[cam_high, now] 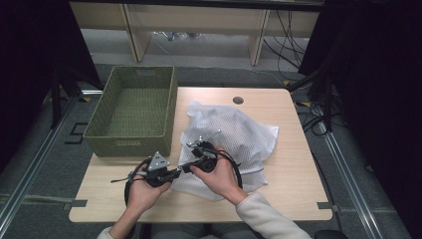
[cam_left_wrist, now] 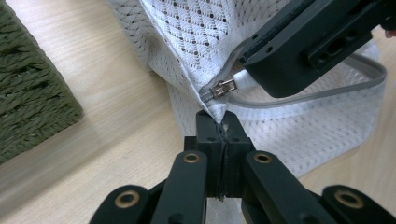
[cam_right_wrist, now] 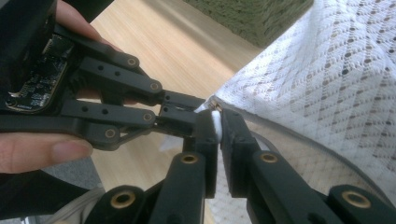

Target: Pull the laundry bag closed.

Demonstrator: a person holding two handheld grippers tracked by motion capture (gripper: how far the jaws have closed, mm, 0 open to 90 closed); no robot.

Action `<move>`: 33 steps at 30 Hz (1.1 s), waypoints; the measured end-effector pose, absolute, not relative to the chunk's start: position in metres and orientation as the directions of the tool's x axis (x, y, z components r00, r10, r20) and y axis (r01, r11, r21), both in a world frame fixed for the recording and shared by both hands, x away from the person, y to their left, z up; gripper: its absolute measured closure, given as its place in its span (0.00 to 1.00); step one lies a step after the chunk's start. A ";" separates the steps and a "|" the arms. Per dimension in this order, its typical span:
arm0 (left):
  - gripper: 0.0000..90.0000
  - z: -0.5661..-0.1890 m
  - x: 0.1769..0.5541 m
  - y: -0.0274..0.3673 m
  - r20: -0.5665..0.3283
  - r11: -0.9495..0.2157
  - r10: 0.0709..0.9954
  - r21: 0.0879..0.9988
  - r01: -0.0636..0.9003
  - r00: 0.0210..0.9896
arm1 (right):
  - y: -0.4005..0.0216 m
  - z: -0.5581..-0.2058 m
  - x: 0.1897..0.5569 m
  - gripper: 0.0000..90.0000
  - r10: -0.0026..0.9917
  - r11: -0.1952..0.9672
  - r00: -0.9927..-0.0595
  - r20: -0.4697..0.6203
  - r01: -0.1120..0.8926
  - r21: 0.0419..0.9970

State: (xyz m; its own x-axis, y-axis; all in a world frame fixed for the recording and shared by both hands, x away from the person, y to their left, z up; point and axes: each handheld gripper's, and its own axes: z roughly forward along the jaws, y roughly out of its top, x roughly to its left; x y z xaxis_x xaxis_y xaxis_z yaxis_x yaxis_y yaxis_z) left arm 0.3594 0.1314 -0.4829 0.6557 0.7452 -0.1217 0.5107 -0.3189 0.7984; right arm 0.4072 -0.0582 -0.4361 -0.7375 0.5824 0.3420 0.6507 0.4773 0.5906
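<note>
the left gripper (cam_left_wrist: 219, 122) is seen clamped on the corner of the white mesh bag (cam_left_wrist: 205, 32), right at the end of its zipper (cam_left_wrist: 223, 87). just beside it, the right gripper (cam_right_wrist: 216, 122) is pinched tight on the white zipper pull (cam_right_wrist: 216, 122), so the two tools are met nose to nose over the bag's near-left corner. both are carried above a light wooden table (cam_high: 293, 169), on which the rest of the bag is spread, beyond and to the right of the grippers. beyond the left gripper, a green woven basket (cam_high: 134, 112) is set at the table's far-left edge, nothing visible inside. farther off, grey floor, floor rails and cables are seen.
</note>
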 end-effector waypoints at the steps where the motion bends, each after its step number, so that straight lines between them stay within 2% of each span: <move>1: 0.99 -0.481 0.359 0.133 -0.117 -0.336 0.740 0.789 0.514 0.662 | -0.059 -0.436 0.406 0.97 0.591 0.474 -0.726 0.350 0.665 0.577; 10: 0.99 -0.478 0.355 0.129 -0.117 -0.309 0.761 0.799 0.516 0.638 | -0.059 -0.438 0.403 0.97 0.607 0.487 -0.717 0.343 0.677 0.552; 13: 0.99 -0.475 0.355 0.130 -0.088 -0.339 0.756 0.795 0.503 0.649 | -0.059 -0.438 0.403 0.97 0.604 0.490 -0.720 0.340 0.673 0.554; 18: 0.98 -0.478 0.356 0.129 -0.115 -0.329 0.745 0.793 0.512 0.657 | -0.060 -0.435 0.402 0.97 0.617 0.484 -0.705 0.351 0.691 0.536; 22: 0.85 -0.480 0.358 0.130 -0.112 -0.350 0.740 0.779 0.521 0.664 | -0.059 -0.435 0.400 0.97 0.609 0.498 -0.716 0.340 0.679 0.540; 24: 0.83 -0.479 0.361 0.131 -0.073 -0.403 0.721 0.765 0.503 0.689 | -0.059 -0.434 0.400 0.97 0.608 0.494 -0.717 0.342 0.678 0.544; 25: 0.82 -0.480 0.360 0.128 -0.081 -0.383 0.731 0.773 0.506 0.677 | -0.059 -0.433 0.400 0.97 0.605 0.498 -0.721 0.338 0.674 0.546; 28: 0.83 -0.480 0.364 0.128 -0.068 -0.411 0.711 0.768 0.491 0.700 | -0.058 -0.432 0.398 0.97 0.601 0.501 -0.724 0.340 0.672 0.546; 32: 0.97 -0.478 0.365 0.128 -0.043 -0.438 0.706 0.759 0.483 0.707 | -0.058 -0.432 0.397 0.97 0.599 0.493 -0.722 0.347 0.673 0.551; 33: 0.98 -0.478 0.364 0.126 -0.039 -0.430 0.712 0.764 0.480 0.701 | -0.058 -0.432 0.397 0.97 0.596 0.493 -0.725 0.346 0.670 0.555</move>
State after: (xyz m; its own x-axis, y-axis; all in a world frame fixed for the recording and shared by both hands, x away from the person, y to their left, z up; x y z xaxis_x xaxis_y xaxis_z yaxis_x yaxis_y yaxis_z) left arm 0.3635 0.1259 -0.4780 0.7006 0.7124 -0.0393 0.4804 -0.4303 0.7642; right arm 0.3974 -0.0584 -0.4320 -0.7249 0.5956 0.3461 0.6701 0.4931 0.5549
